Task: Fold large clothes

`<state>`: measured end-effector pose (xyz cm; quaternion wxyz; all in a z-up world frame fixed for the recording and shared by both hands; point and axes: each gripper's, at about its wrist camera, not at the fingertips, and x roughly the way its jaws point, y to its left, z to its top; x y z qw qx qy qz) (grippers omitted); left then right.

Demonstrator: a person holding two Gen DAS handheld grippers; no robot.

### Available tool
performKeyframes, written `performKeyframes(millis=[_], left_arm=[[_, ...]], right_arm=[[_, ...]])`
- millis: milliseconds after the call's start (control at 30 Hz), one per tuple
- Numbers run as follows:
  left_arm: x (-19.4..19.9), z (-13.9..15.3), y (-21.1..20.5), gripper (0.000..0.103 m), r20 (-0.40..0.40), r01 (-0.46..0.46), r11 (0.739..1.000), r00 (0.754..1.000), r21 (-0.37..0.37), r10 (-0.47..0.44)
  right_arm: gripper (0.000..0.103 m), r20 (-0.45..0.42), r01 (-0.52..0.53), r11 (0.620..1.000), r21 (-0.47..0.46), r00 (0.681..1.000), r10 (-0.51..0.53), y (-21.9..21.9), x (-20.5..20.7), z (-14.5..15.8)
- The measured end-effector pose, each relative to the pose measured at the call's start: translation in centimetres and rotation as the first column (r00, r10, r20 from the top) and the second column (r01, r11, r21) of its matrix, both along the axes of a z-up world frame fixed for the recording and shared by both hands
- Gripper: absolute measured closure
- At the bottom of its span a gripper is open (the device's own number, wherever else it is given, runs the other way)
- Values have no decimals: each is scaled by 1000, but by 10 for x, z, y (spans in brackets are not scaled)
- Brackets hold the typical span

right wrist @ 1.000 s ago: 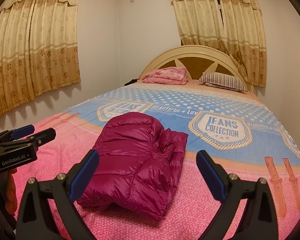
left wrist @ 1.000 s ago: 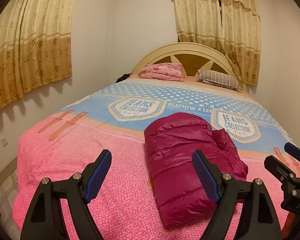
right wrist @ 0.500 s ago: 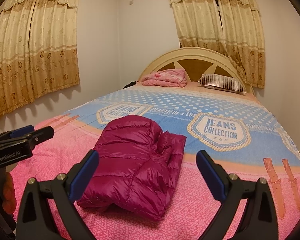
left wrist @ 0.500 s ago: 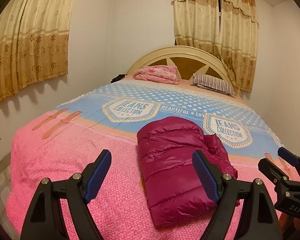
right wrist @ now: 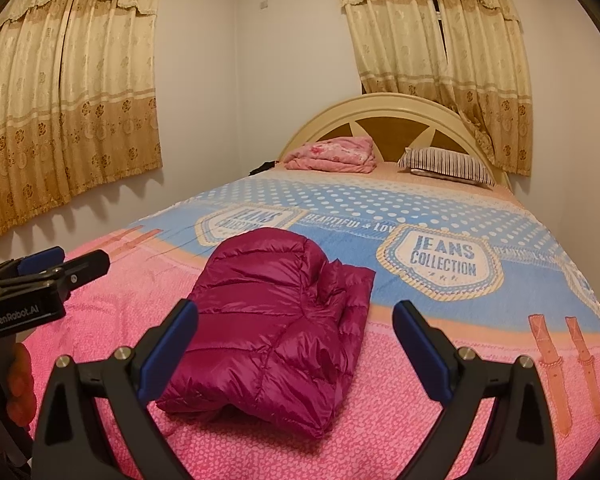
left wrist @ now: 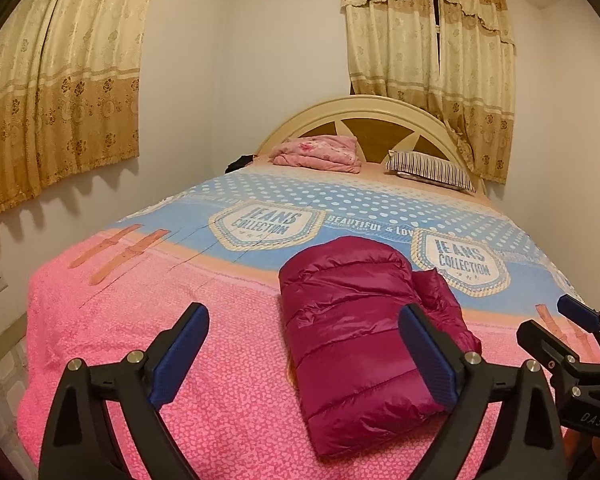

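Lying on bed: one folded magenta down jacket [left wrist: 364, 320] is seen on the pink part of the bedspread [left wrist: 140, 320], near the foot of the bed.
Jacket relative to left gripper: the jacket is placed ahead of the left gripper [left wrist: 304, 354], toward its right finger; the lower right part of the jacket is covered in view by that finger. No contact is shown.
Jacket relative to right gripper: the jacket is placed ahead of the right gripper [right wrist: 296, 354], toward its left finger, whose tip overlaps the jacket's edge in view. No contact is shown.
Left gripper state: the jaws are held wide apart and have just been opening; nothing is clamped between them.
Right gripper state: the jaws are held wide apart; nothing is clamped.
Hand: part of one hand [right wrist: 20, 384] is seen below the left gripper's body.
Count, jackets: one.
Count, grippers: two.
Count, striped pillow [left wrist: 430, 170]: one.
Count, folded pink blanket [left wrist: 318, 153]: one.
Count, curtains [left wrist: 56, 88]: two sets.
Count, headboard [left wrist: 364, 106]: one.
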<state>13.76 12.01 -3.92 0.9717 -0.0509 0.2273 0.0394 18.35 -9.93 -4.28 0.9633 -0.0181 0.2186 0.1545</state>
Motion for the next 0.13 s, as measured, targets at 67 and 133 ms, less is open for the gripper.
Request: performKeyframes(millis=[67,133], left_arm=[[0,0,0,7,2,-3,1000,1000,2,3],[0,0,-1,7,-2,6,1000,1000,-1,-6]], right_arm=[[3,-3,0,1000,0,1000,0,0,0,-1],[3,-8,-1,1000,2,1000,1,0,0,-2]])
